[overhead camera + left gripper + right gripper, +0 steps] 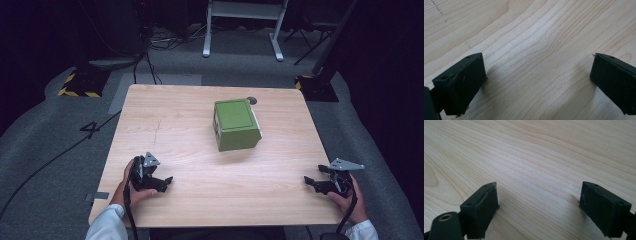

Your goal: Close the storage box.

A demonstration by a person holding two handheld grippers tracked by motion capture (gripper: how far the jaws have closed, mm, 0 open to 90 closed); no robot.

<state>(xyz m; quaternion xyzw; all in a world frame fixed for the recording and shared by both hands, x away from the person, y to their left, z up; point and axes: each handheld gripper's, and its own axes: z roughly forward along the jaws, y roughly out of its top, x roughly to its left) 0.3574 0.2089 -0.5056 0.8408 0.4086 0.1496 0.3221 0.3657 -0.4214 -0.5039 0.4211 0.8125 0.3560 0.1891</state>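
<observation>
A green box [236, 124] sits on a wood table [190, 200], a bit far of the middle and to the right. It has a white side on its right. A small dark round spot [252, 100] is on the table just past the box. The floor [50, 145] is grey carpet. A "4" [90, 128] is marked on it to the left of the table. Black cables [150, 55] run over the floor at the far left. A block with yellow and black stripes [80, 84] sits far left, and one more [315, 85] far right. White frame legs [242, 30] stand at the far end.

A pale wooden table [180, 130] (grain running lengthwise) carries 1 green box [236, 124] right of its centre.
</observation>
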